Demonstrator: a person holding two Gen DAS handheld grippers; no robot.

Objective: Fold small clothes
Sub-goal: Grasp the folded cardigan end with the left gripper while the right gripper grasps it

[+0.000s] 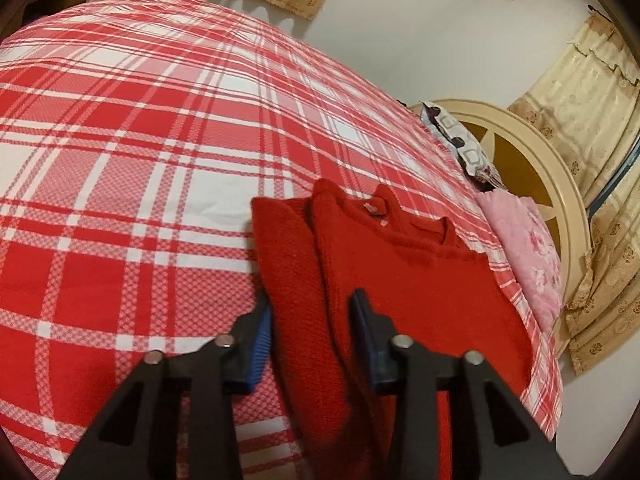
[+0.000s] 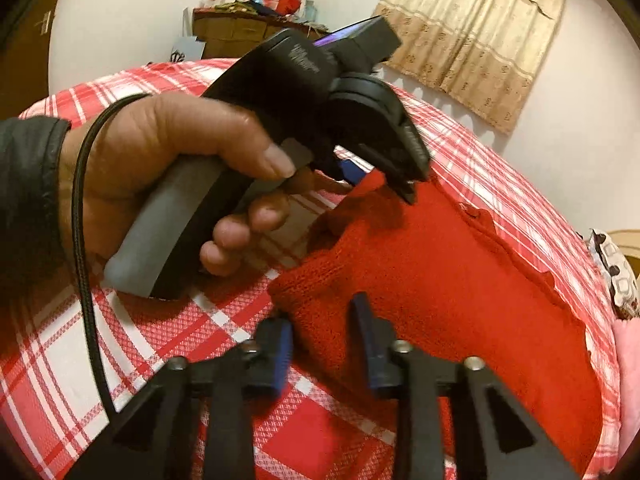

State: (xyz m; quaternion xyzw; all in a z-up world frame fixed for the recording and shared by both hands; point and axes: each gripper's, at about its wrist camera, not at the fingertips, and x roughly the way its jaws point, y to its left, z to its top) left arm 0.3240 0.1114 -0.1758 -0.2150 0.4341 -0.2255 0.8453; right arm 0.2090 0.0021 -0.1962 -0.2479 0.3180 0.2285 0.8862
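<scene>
Red sweater (image 1: 400, 272) lies partly folded on the bed (image 1: 140, 160). Left gripper (image 1: 312, 320) open astride its folded edge; right gripper (image 2: 324, 328) open. Only the right wrist view shows the left hand (image 2: 160, 168).

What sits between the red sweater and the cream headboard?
In the left wrist view, a strip of plaid bedsheet, then a pink floral pillow lie between the red sweater and the cream headboard.
</scene>
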